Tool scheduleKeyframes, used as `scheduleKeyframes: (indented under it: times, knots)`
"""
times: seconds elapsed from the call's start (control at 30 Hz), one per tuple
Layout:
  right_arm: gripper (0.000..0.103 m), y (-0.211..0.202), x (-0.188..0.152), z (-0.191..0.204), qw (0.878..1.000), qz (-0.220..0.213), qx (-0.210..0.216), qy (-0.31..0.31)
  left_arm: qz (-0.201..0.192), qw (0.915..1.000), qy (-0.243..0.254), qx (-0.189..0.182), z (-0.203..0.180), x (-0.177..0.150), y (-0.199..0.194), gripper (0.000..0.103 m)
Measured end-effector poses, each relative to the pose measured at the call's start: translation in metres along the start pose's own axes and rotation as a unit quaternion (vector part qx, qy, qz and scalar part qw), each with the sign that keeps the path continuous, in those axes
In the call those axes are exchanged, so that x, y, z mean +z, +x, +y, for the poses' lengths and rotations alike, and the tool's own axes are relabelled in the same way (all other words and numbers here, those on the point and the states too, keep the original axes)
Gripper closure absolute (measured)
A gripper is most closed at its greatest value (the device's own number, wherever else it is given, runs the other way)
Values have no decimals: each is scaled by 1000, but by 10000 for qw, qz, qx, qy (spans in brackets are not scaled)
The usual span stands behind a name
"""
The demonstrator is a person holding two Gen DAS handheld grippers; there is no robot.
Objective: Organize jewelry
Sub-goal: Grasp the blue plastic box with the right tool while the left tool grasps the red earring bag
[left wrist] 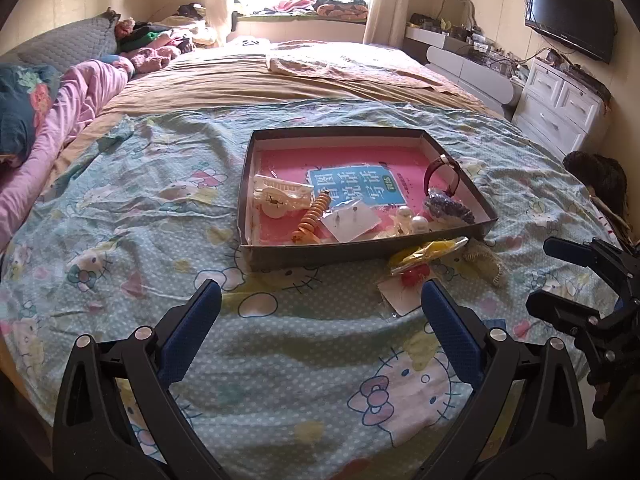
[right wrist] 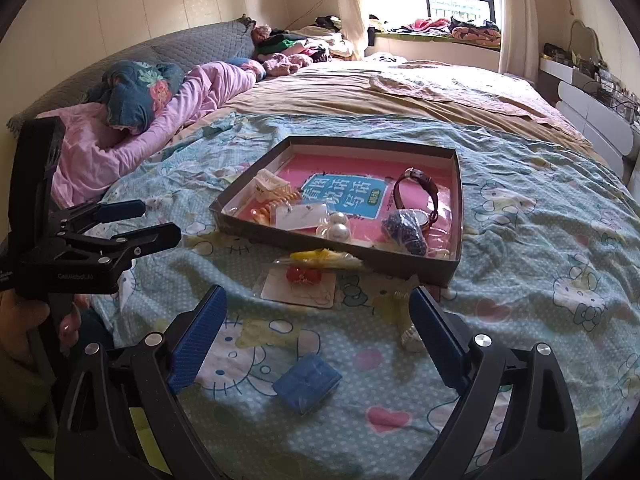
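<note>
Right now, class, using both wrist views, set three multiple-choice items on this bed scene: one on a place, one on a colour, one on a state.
1. Where does the small blue box lie?
A. inside the tray
B. on the bedsheet, outside the tray
C. on the dresser

2. What colour is the coiled hair tie inside the tray?
A. orange
B. green
C. black

3. How is the right hand-held gripper?
A. shut on the watch
B. shut, empty
C. open, empty

Answers: 1 B, it lies on the sheet nearer the camera than the tray; 2 A, its coils are orange; 3 C, fingers spread, nothing between.
</note>
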State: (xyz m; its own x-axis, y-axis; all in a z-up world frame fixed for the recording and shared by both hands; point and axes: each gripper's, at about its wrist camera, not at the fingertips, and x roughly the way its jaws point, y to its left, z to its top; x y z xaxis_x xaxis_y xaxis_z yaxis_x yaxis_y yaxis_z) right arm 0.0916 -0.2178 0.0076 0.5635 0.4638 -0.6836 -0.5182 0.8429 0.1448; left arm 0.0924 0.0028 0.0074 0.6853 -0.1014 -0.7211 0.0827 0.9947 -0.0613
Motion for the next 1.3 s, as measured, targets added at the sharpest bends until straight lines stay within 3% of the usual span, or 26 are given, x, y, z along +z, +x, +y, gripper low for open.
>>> scheduleKeyframes:
  times: [0.47, 0.93, 1.3]
  knots:
    - [12, 27, -36, 8, 9982, 494, 148, -292, 595, 9981, -67, -171, 2, -19, 37, 9]
    - [12, 58, -52, 18, 9940, 844, 215, -660, 864, 9958, 148, -254, -15, -29, 53, 9]
    - [11, 68, -50, 10, 9914, 844, 298, -958, 1004, 9937, 134, -478, -28, -26, 67, 9]
